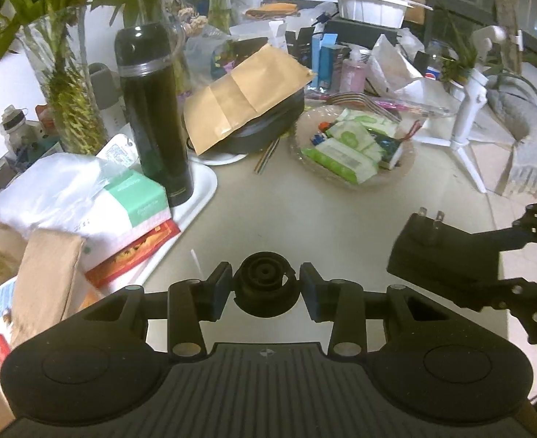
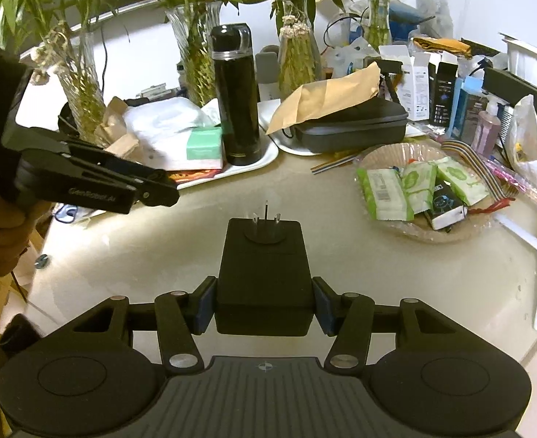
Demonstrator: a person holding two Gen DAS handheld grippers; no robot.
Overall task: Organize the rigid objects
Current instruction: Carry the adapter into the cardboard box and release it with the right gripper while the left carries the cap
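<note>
Black round ribbed plastic cap (image 1: pixel 265 284) is pinched between left jaws; black boxy plug adapter (image 2: pixel 264 273) is clamped between right jaws, prongs pointing forward.

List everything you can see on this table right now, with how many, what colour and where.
flask: one, black, upright on white tray
envelope: one, brown, lying on dark case
glass dish: one, clear, holds green-white packets
vases: several, clear, with green stems, along the back
tripod: one, white, table's right edge
power adapter: one, black, in right gripper
round black part: one, in left gripper
</note>
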